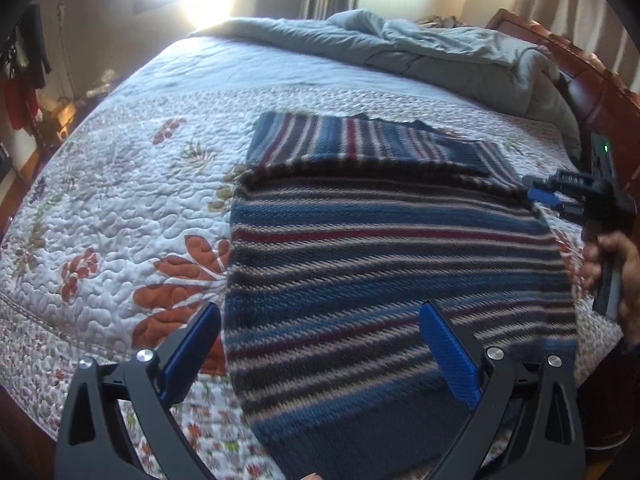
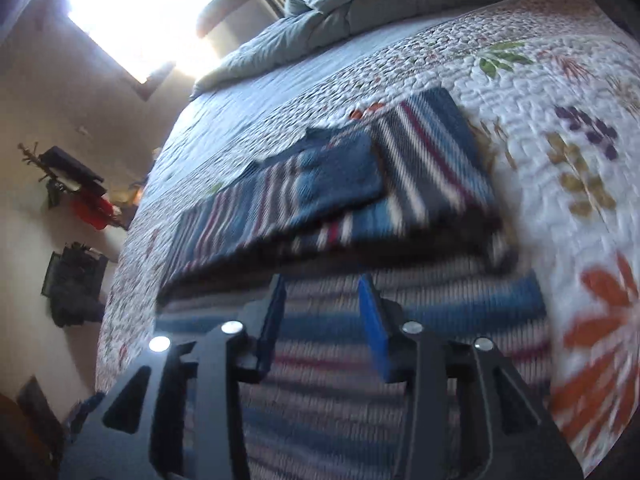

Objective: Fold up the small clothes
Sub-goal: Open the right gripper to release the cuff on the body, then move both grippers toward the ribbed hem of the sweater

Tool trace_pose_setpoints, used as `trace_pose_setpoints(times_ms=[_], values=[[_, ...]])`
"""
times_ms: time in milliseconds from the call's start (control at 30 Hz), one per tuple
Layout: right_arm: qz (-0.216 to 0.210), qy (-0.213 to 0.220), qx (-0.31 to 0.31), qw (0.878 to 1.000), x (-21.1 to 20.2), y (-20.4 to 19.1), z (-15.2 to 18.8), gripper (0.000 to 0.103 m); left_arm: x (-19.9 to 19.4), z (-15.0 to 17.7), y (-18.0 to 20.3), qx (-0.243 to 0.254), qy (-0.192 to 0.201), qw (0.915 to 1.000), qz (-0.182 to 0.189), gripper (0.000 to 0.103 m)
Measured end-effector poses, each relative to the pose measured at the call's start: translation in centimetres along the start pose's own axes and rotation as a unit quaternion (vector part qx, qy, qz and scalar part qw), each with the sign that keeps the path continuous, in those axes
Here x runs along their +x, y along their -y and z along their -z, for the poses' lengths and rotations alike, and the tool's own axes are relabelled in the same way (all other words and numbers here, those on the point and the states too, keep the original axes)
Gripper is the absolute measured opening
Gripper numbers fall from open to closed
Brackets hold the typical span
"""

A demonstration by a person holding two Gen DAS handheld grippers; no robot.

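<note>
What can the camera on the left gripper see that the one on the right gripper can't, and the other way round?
Only the left view shows the right gripper from outside, held in a hand beside the striped sweater, plus the wooden headboard. Only the right view shows purple flowers on the quilt. Both show the sweater, partly folded, the quilt, the rumpled grey blanket and a bright window.

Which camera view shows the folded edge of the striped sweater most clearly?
The left wrist view. There the striped sweater is sharp, and its folded edge runs across the picture over the floral quilt. The right wrist view shows the same fold closer, but motion blur smears it.
</note>
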State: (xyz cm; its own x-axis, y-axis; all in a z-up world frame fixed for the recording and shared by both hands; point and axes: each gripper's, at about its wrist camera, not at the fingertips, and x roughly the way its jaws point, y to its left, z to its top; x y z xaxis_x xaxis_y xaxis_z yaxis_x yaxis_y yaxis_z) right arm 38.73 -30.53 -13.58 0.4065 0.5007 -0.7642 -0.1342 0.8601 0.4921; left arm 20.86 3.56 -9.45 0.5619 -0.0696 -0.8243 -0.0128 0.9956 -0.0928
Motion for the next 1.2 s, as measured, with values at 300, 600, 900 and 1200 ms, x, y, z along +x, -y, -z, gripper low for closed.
trace_pose_setpoints(times_ms=[300,600,900,1200], values=[[-0.042,-0.001,0.01,0.999,-9.6,-0.9,14.1,0.081,-8.1,3.6,3.4,0.038,0.037,0.9985,0.009,0.099],[-0.068,0.017,0.048,0.996,-17.0,1.6,21.2,0.092,-7.5,7.6,0.3,-0.053,-0.038,0.9849,0.16,0.099],[-0.076,0.039,0.135,0.987,-18.2,7.0,23.9,0.094,-2.1,11.2,-7.0,-0.23,-0.111,0.9262,0.277,0.099],[-0.096,-0.001,0.168,0.981,-14.9,8.6,24.4,0.094,3.7,13.7,-9.2,-0.283,-0.167,0.9083,0.259,0.099]])
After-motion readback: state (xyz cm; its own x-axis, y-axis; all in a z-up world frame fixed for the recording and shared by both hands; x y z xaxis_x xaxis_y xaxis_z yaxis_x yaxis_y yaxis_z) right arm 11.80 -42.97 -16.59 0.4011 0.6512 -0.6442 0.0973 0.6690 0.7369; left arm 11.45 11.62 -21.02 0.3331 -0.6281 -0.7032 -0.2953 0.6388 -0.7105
